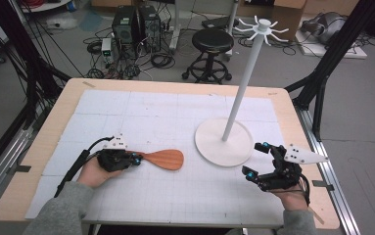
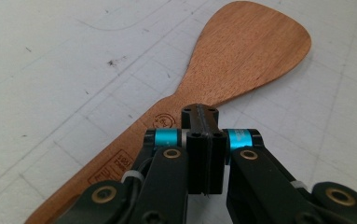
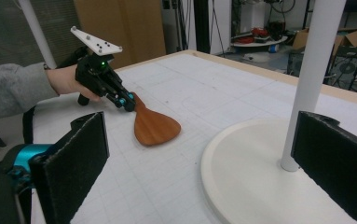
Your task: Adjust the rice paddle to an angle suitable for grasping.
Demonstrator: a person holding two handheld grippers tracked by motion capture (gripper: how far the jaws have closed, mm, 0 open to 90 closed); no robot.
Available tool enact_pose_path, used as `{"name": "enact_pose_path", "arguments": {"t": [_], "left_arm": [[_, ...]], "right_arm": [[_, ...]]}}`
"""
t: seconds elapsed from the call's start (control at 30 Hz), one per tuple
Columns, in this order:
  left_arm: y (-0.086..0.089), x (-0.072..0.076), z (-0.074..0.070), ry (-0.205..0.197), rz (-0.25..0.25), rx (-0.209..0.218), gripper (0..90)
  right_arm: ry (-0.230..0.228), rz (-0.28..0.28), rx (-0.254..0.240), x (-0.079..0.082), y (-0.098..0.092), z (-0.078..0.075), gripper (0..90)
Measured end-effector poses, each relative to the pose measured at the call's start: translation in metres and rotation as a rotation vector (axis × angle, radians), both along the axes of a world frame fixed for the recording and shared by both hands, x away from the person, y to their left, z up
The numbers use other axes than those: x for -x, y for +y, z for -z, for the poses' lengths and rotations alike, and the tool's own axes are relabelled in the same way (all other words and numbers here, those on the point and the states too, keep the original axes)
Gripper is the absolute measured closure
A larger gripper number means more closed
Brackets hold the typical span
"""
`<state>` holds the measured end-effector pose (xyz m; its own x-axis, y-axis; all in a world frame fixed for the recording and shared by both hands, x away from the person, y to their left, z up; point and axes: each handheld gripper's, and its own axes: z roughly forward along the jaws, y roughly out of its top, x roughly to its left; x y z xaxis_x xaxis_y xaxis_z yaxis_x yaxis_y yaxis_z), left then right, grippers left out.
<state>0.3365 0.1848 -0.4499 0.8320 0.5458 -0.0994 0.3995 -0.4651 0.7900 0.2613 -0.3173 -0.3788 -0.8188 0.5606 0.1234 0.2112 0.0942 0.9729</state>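
Broadly, the worktop [image 1: 43, 147] is a pale wooden board, most of it covered by a white gridded mat [image 1: 141, 117]. On the mat's right part stands a white stand [image 1: 224, 142]: a round flat base with a tall thin pole that ends in a ring of small hooks at the top.

Left of the base, well apart from it, a wooden spatula [image 1: 164, 159] lies flat on the mat, its broad blade pointing toward the stand and its handle toward the left hand [image 1: 93, 172].

That hand holds the left claw [image 1: 135, 159] low over the spatula's neck. In the left gripper view its jaws are pressed together with no gap, and the handle runs under and beside them rather than between them, so the claw is clenched on nothing; whether it touches the wood I cannot tell.

At the mat's lower right, the right claw [image 1: 256, 159] is held near the base's edge, released, jaws spread wide. In the right gripper view the pole rises between its jaws, farther off.
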Motion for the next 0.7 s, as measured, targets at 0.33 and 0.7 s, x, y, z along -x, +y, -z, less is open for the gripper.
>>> {"name": "enact_pose_path", "arguments": {"t": [0.33,0.7], "left_arm": [[0.007,-0.017,0.0,0.023,-0.093,0.018,89.6],[-0.008,-0.017,-0.007,-0.01,-0.063,0.036,89.6]], "right_arm": [[0.027,0.004,0.014,-0.002,0.001,0.003,2.9],[0.033,0.008,0.005,-0.004,0.0,0.004,2.9]]}}
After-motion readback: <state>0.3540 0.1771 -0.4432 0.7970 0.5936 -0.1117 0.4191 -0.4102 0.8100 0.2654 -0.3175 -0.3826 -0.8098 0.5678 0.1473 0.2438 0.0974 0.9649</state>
